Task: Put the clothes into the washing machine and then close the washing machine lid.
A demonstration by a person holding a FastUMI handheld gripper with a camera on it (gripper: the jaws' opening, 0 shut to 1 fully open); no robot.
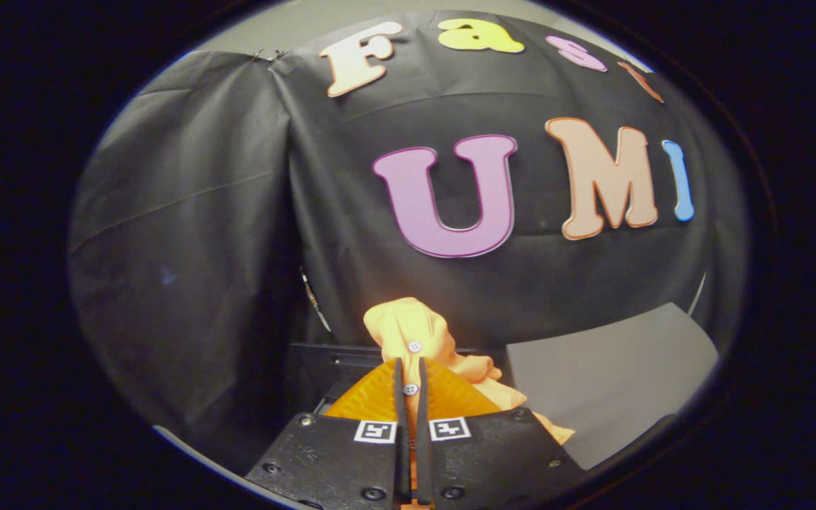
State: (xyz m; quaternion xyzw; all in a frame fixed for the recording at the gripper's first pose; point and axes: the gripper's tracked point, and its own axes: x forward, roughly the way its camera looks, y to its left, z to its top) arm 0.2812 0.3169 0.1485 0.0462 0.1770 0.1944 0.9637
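The claw (411, 382) grips an orange buttoned garment (418, 336) between its nearly closed fingers (372, 397), the cloth bunched just ahead of the tips and trailing right, above a dark box edge (316, 358) beside a grey bench (613, 375)

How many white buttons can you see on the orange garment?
2. One button sits on the bunched garment just beyond the claw, which is shut on the garment. The other button shows between its fingers. Folds may hide more.
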